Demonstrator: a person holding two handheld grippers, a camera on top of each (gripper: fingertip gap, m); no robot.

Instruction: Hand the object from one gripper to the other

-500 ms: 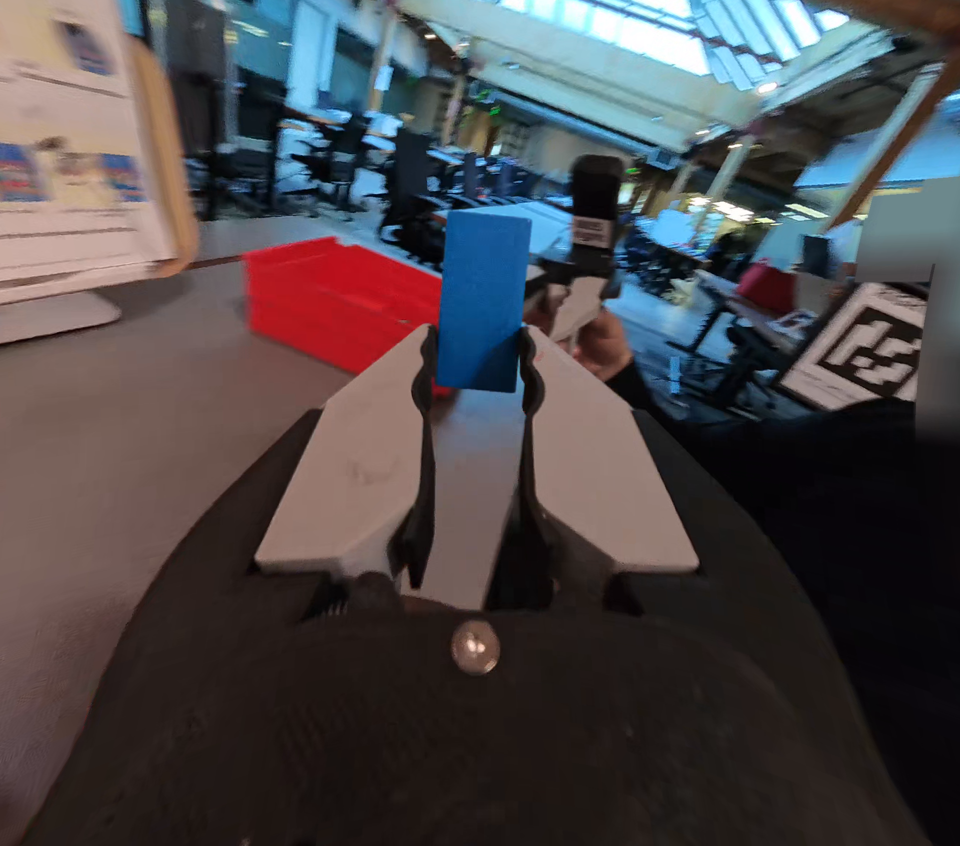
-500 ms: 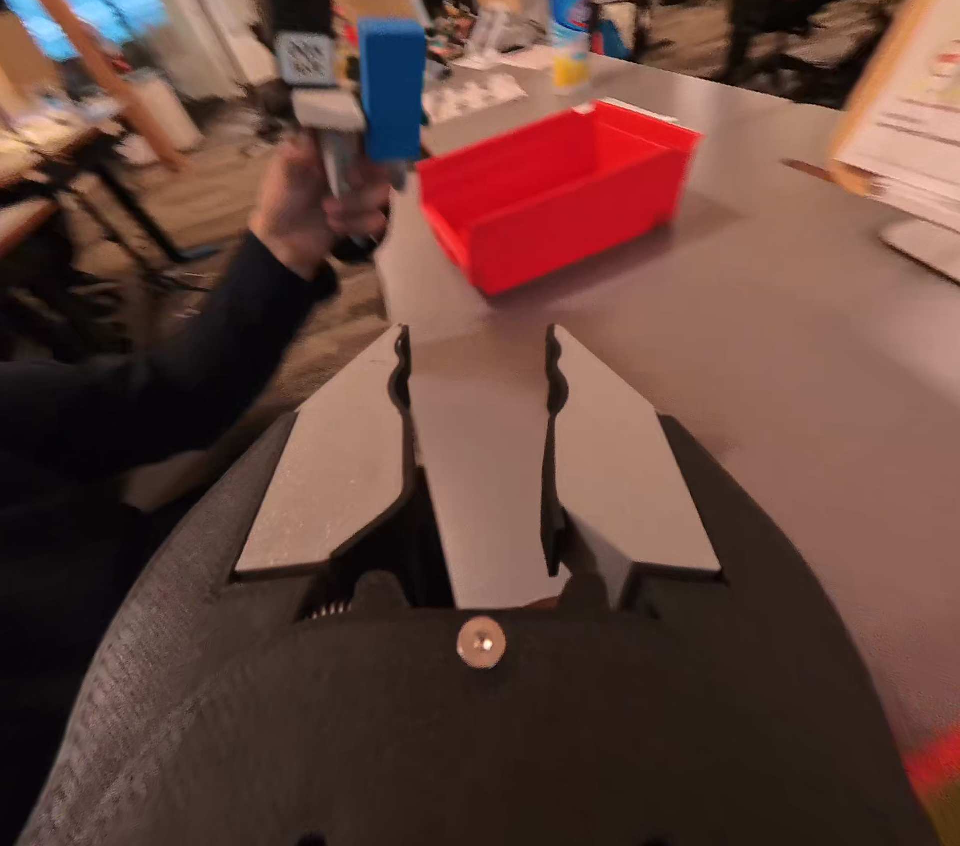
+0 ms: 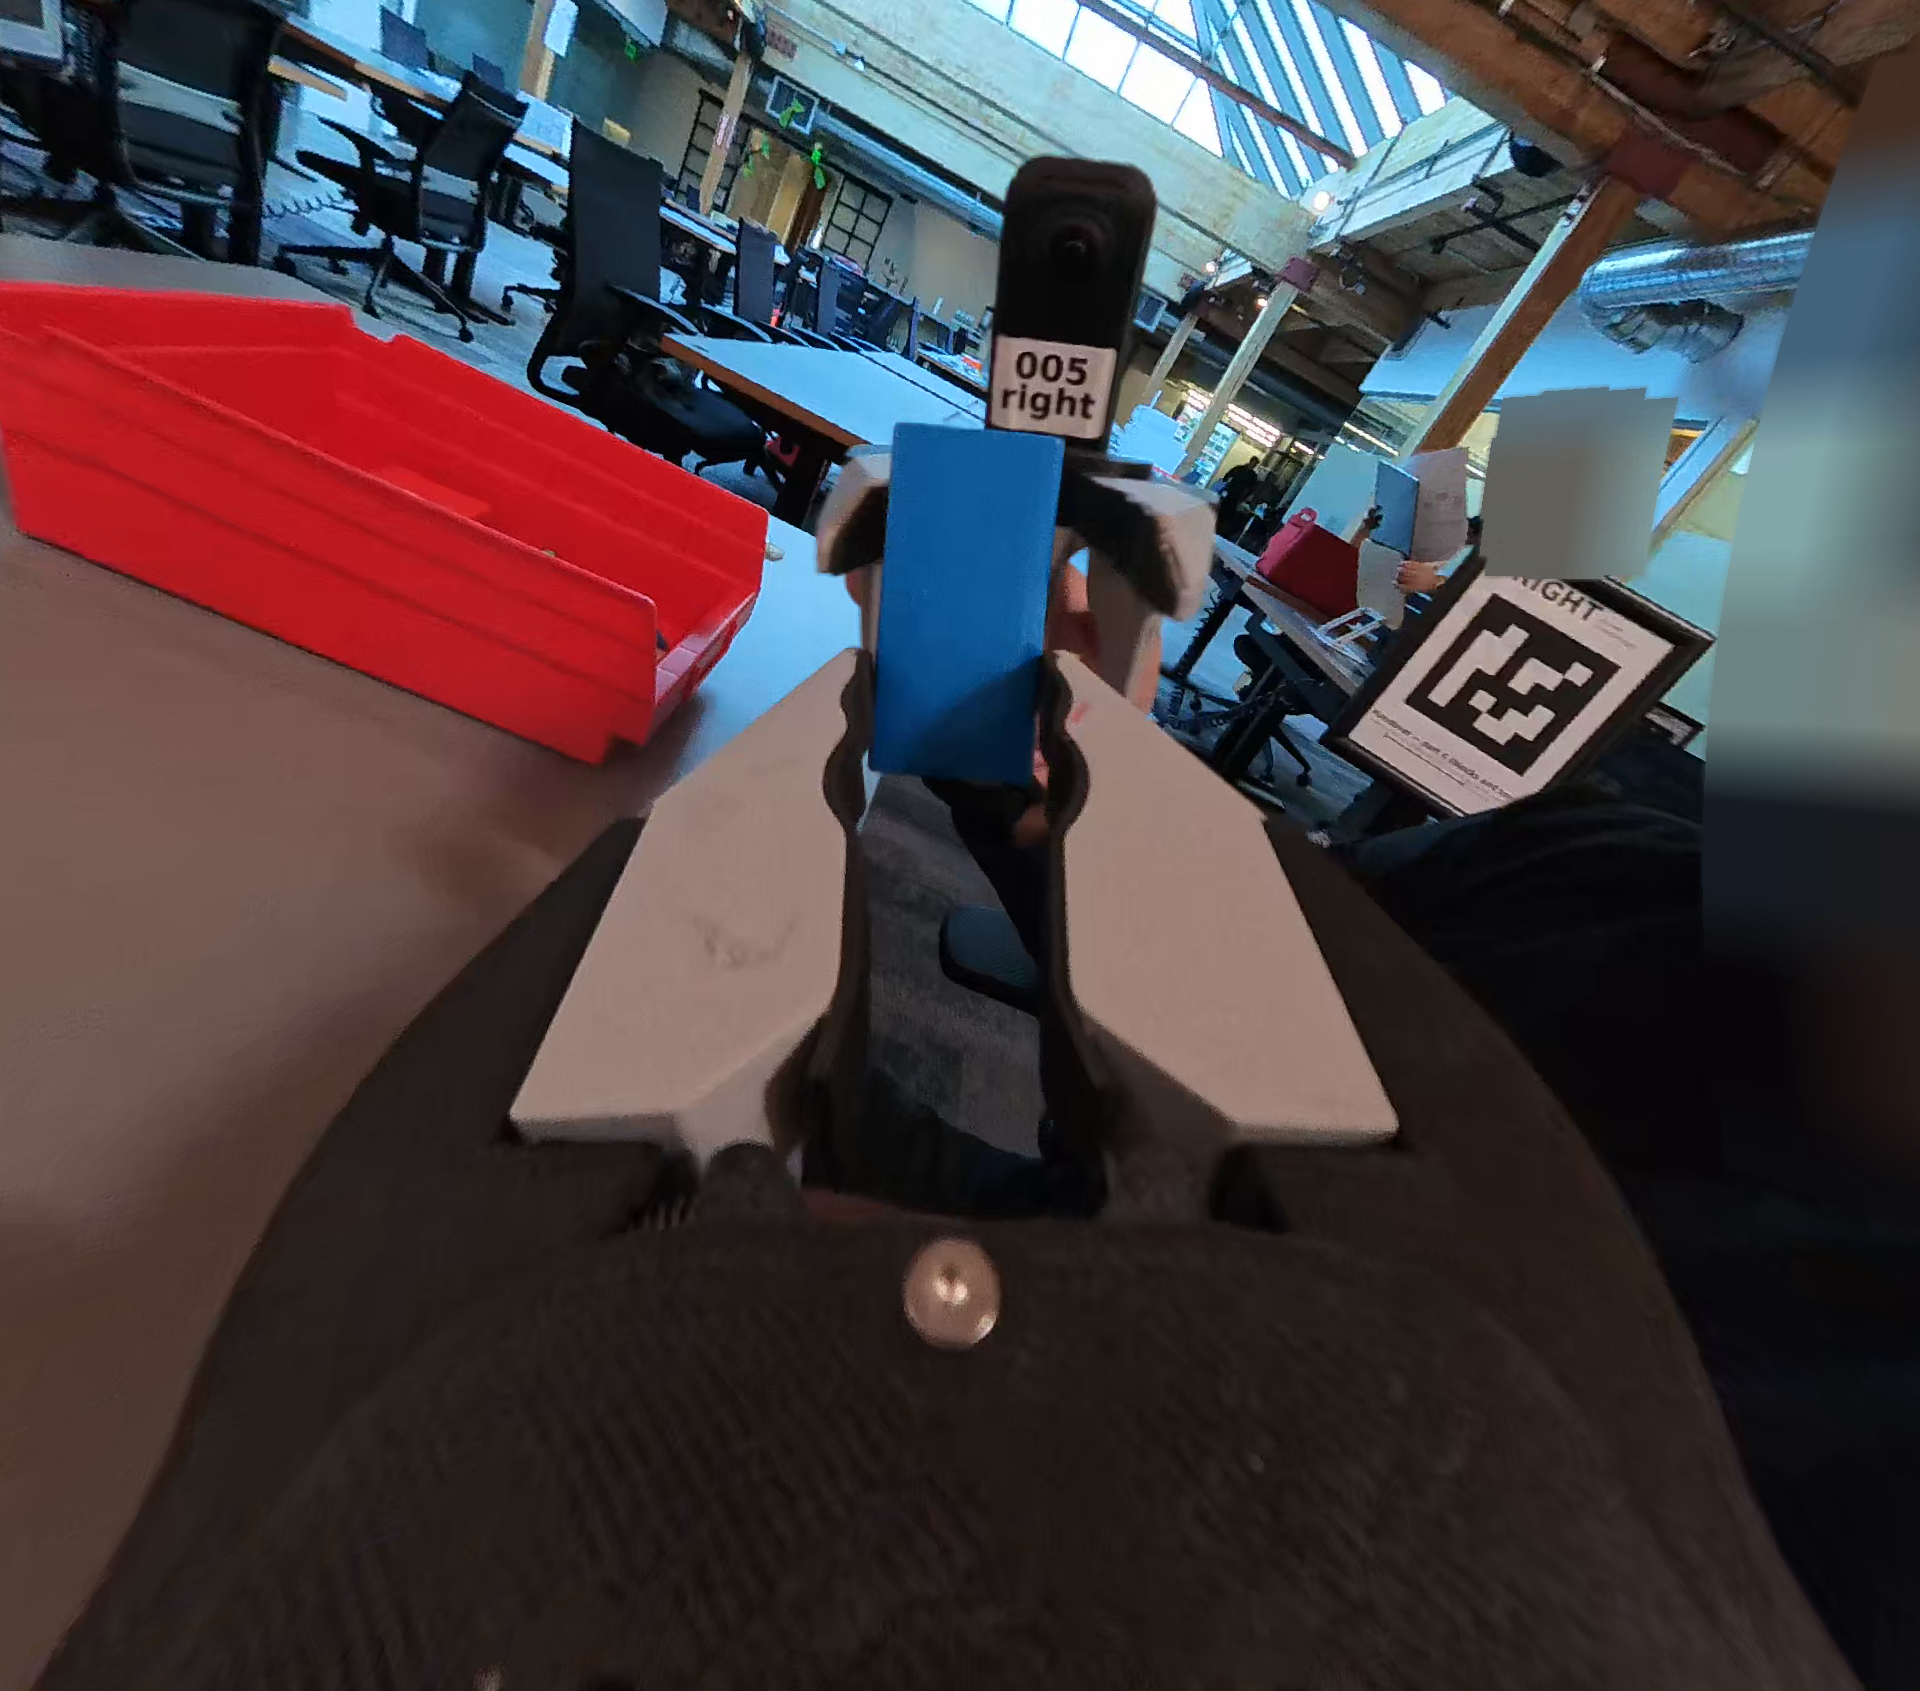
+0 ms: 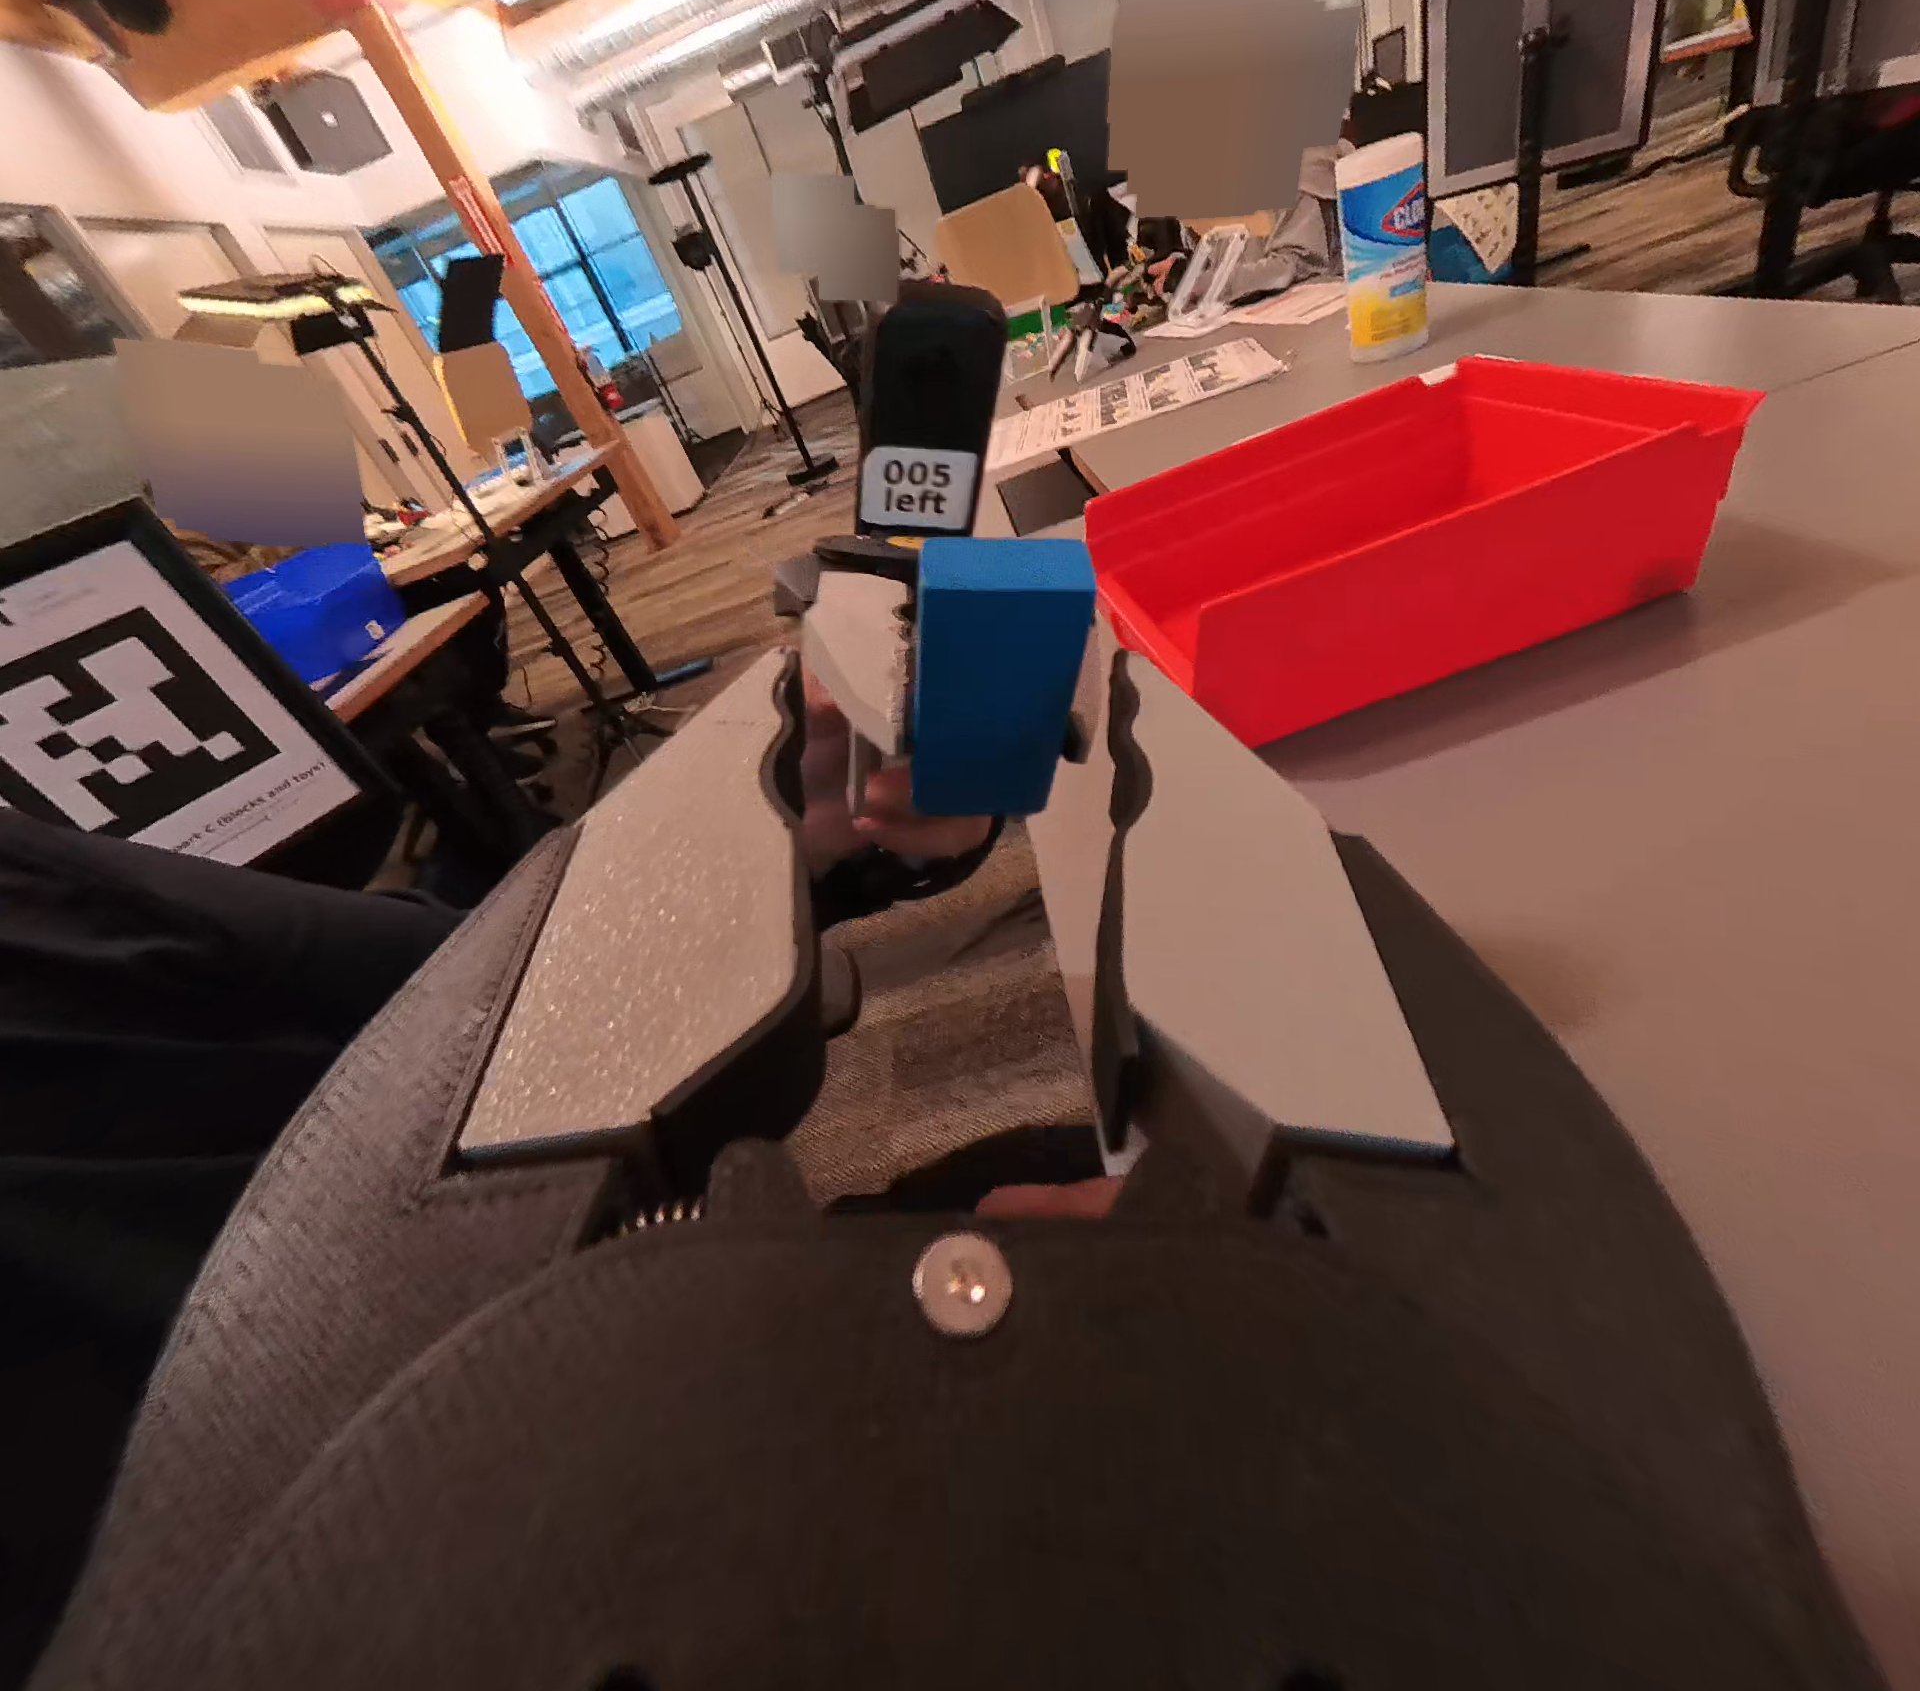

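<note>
Squarely at mid-handover: blue block [image 3: 961,602] upright in the air, clamped by its lower end between the fingers [image 3: 748,862] of the left gripper [image 3: 956,696], both fingertips pressed against its side faces. Hangs clear of the grey surface [image 3: 208,810], just past its edge, with carpeted floor visible below.

Facing it head-on, the right gripper [image 3: 1003,524], camera pointing straight back at the left one. Fingers spread wide, one on each side of the block's upper half. From the right wrist view, the same meeting in reverse: blue block [image 4: 997,675] between the parted fingers [image 4: 665,935] of the right gripper [image 4: 953,675], a clear gap on one side, the other fingertip just beside the block's edge; cannot tell whether that one touches. Nothing yet pinched by the right gripper. Behind the block, the left gripper [image 4: 966,685] closed on it, with part of a hand and a dark sleeve underneath.

Near the edge of the surface [image 4: 1558,810], close to the exchange but apart from it, a red bin [image 4: 1455,561], open at the top, seen also from the left wrist as a long red bin [image 3: 364,519]. Farther back on the surface, a white-and-yellow wipes canister [image 4: 1382,249] upright. Off the surface, a framed black-and-white marker board [image 3: 1507,696] tilted, beside a dark-clothed person.
</note>
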